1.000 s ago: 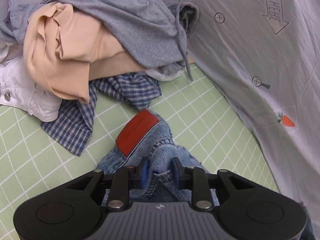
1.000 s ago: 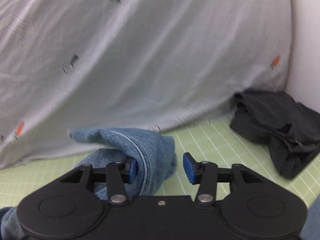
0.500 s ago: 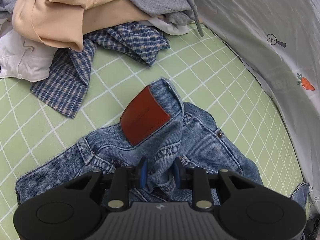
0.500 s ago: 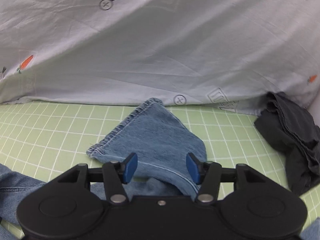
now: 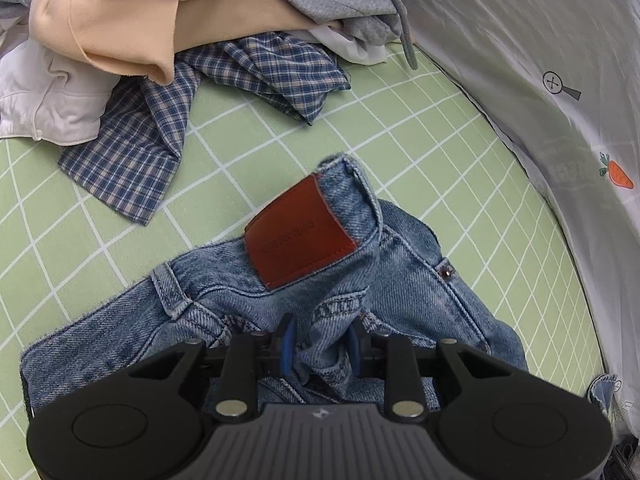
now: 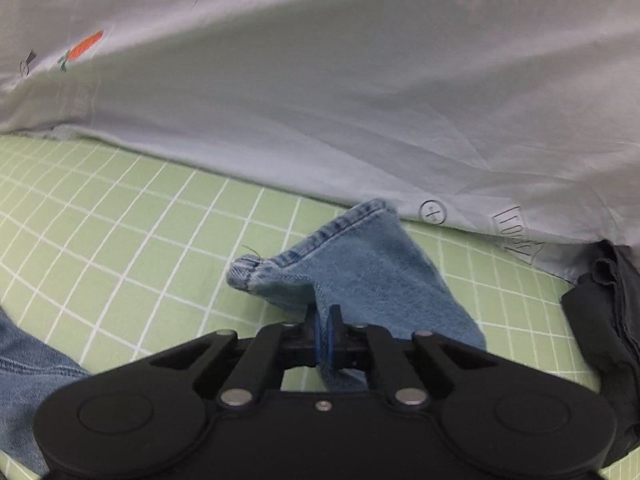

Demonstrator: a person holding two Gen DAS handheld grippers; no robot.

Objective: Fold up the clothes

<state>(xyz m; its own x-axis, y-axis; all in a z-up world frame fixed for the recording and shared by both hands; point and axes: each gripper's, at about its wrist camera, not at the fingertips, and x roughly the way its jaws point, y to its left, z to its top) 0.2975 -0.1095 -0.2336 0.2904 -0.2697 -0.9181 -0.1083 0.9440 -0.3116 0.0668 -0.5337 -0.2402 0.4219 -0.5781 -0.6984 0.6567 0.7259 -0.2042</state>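
Folding has barely begun: left gripper (image 5: 320,346) pinches the crumpled jeans (image 5: 400,280) waistband, right gripper (image 6: 326,338) clamps a hem just ahead, with the clothes pile (image 5: 160,40) beyond unfolded.

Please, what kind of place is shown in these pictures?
Probably a home laundry-folding spot, maybe a bed: a green checked sheet is the work surface, a pale cover with carrot prints rises behind it, and a pile of unfolded clothes waits beside the jeans being folded.
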